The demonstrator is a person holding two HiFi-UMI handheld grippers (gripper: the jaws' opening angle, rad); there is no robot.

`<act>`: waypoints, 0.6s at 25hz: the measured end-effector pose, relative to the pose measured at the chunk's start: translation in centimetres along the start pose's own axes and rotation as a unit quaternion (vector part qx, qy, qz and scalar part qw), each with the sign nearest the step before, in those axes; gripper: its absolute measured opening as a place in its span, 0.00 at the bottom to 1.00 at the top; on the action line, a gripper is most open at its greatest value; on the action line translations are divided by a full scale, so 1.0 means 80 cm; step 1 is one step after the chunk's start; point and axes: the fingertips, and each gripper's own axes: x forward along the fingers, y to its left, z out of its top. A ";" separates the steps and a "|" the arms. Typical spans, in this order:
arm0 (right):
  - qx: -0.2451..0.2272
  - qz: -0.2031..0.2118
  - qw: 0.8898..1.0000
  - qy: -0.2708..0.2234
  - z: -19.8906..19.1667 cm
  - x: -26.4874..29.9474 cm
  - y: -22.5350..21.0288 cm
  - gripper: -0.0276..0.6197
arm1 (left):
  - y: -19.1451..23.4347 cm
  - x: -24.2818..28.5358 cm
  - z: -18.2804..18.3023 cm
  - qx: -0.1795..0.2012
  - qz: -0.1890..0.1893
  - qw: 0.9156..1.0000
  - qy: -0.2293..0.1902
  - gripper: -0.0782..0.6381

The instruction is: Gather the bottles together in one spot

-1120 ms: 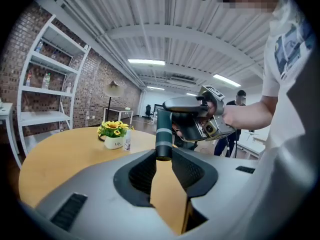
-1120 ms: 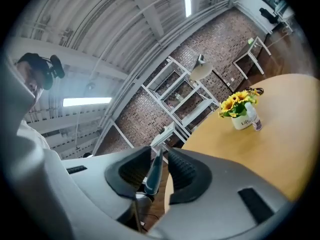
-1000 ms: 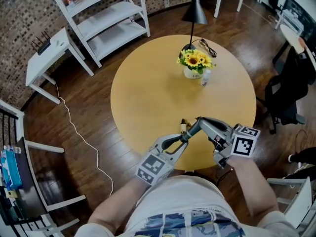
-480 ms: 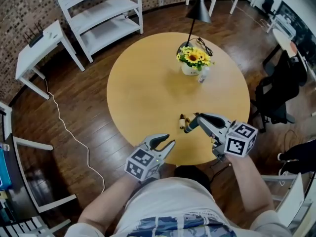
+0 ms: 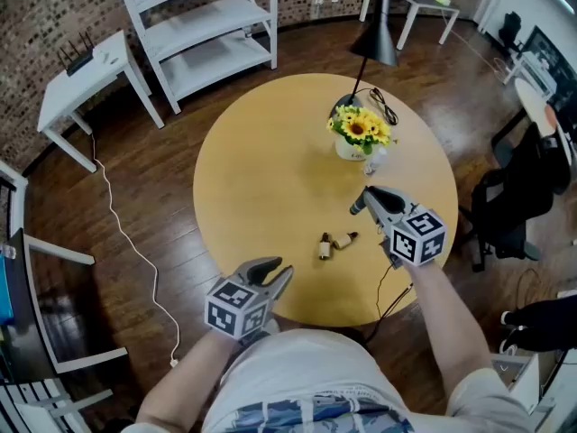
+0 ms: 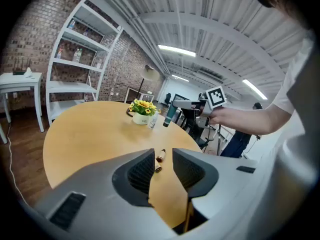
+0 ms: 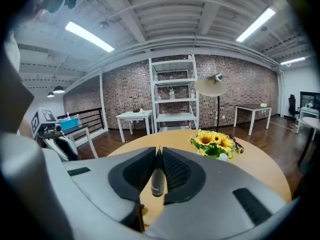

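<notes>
Two small brown bottles (image 5: 325, 246) (image 5: 343, 240) lie side by side on the round yellow table (image 5: 261, 179), towards its front. A small clear bottle (image 5: 379, 157) stands against the sunflower pot (image 5: 359, 135). My right gripper (image 5: 368, 197) hovers above the table between the brown bottles and the pot, shut on a dark teal bottle (image 7: 157, 181) that hangs from its pads. My left gripper (image 5: 275, 267) is at the table's front edge; its jaws have just been opening and stand open with nothing between them. Through their gap the brown bottles (image 6: 160, 157) show ahead.
A black floor lamp (image 5: 377, 39) and its cable (image 5: 386, 97) stand behind the flowers. A white shelf unit (image 5: 203, 34) and a white side table (image 5: 86, 66) are at the back left, and a dark chair (image 5: 518, 197) at the right.
Both grippers met at the brown bottles a second ago. The left one has drawn back to the table's front edge. The right one has carried the teal bottle up and right towards the flowers.
</notes>
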 end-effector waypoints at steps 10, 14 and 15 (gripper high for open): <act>-0.046 -0.035 0.998 0.015 -0.056 0.123 -0.158 0.09 | 0.011 0.029 -0.017 -0.077 0.073 0.994 0.029 0.27; -0.046 -0.047 0.998 0.015 -0.081 0.166 -0.195 0.09 | 0.013 0.039 -0.025 -0.101 0.095 0.990 0.037 0.27; -0.042 -0.051 0.998 0.017 -0.087 0.174 -0.201 0.09 | 0.012 0.040 -0.026 -0.105 0.098 0.989 0.038 0.27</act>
